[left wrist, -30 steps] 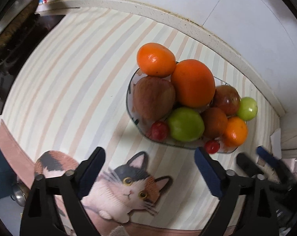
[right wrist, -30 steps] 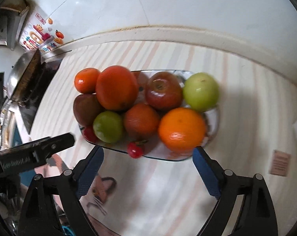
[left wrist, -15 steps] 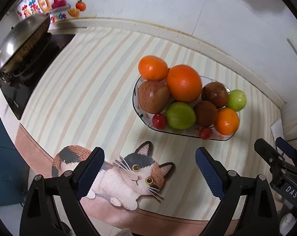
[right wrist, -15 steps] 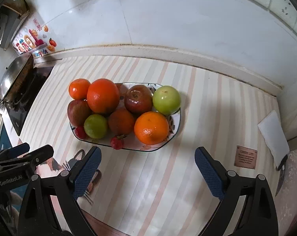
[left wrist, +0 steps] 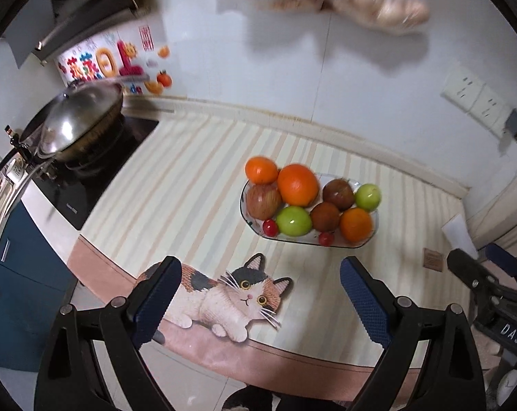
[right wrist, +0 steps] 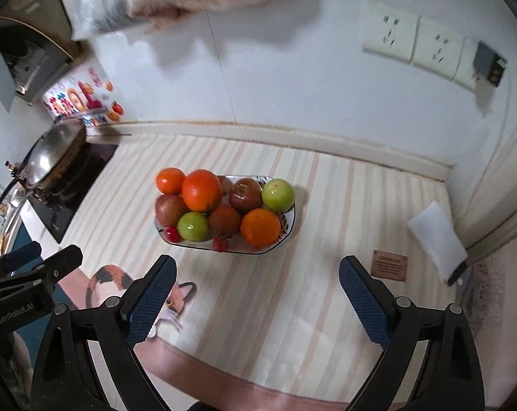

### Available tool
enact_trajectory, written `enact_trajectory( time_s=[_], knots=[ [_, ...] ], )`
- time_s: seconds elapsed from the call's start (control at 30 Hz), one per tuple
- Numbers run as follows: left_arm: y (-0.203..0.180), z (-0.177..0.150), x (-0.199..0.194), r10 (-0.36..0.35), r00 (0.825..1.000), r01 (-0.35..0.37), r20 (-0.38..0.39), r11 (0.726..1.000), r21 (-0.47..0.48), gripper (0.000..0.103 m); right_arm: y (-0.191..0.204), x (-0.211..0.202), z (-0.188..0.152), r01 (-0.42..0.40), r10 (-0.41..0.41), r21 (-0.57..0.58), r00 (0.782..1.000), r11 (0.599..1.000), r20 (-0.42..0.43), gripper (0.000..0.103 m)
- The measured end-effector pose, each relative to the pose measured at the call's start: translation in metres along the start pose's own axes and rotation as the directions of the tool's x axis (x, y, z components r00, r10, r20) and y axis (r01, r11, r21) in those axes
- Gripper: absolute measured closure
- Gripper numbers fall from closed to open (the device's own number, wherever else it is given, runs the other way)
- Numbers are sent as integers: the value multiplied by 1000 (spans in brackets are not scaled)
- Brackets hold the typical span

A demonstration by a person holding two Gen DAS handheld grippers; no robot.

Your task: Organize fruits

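Observation:
A patterned oval plate [left wrist: 374, 236] [right wrist: 291, 221] on the striped counter mat holds several fruits: oranges [left wrist: 297, 184] [right wrist: 260, 227], red apples [left wrist: 263, 201] [right wrist: 246, 194], green apples [left wrist: 294, 221] [right wrist: 278, 194] and small red cherry tomatoes [left wrist: 270, 227] [right wrist: 220, 243]. My left gripper [left wrist: 260, 299] is open and empty, well back from the plate over the cat picture. My right gripper [right wrist: 256, 299] is open and empty, back from the plate near the counter's front edge. Each gripper shows at the edge of the other's view.
A lidded wok [left wrist: 75, 125] sits on a black stove [left wrist: 97, 178] at the left. A white paper [right wrist: 436, 236] and a small brown card [right wrist: 389, 267] lie at the right. A cat picture [left wrist: 231, 296] is printed on the mat. Wall sockets [right wrist: 412, 42] are above.
Both grippers have pulled back and up from the plate, so the fruits look smaller and more of the counter, stove and wall shows. Both stay open.

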State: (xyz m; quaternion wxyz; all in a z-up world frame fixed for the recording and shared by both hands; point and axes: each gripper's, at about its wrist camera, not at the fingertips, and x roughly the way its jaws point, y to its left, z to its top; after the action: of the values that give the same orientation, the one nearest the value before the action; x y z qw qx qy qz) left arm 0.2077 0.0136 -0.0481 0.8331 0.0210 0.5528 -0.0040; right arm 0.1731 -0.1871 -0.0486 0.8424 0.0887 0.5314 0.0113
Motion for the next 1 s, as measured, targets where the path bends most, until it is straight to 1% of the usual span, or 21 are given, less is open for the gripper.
enact_trajectory(
  time_s=[0.2,0.33,0.53,0.77,0.9,1.0],
  knots=[
    [-6,-10,-50,4,997,-5,83,1000,15,8,10,-60,-15,-15,17,-30,998,999,59,4],
    [-5,-18,-72,-2,994,0,114,1000,23,8,14,-94,-22,-27,30,-38,995,999,97,4],
    [-5,-30,-97,2,989,-7,149,999,33,8,18,-126,-27,-40,47,-52,990,998,134,4],
    [-6,-36,-112,6,985,-12,174,999,35,8,23,-141,-30,-53,63,-67,987,996,146,4],
    [-8,-36,-110,1,986,-7,167,999,36,8,23,-142,-30,-54,64,-70,987,996,146,4],
    [-9,-34,-104,1,987,-6,162,1000,30,8,23,-140,-30,-48,57,-68,987,997,150,1]
  ],
)
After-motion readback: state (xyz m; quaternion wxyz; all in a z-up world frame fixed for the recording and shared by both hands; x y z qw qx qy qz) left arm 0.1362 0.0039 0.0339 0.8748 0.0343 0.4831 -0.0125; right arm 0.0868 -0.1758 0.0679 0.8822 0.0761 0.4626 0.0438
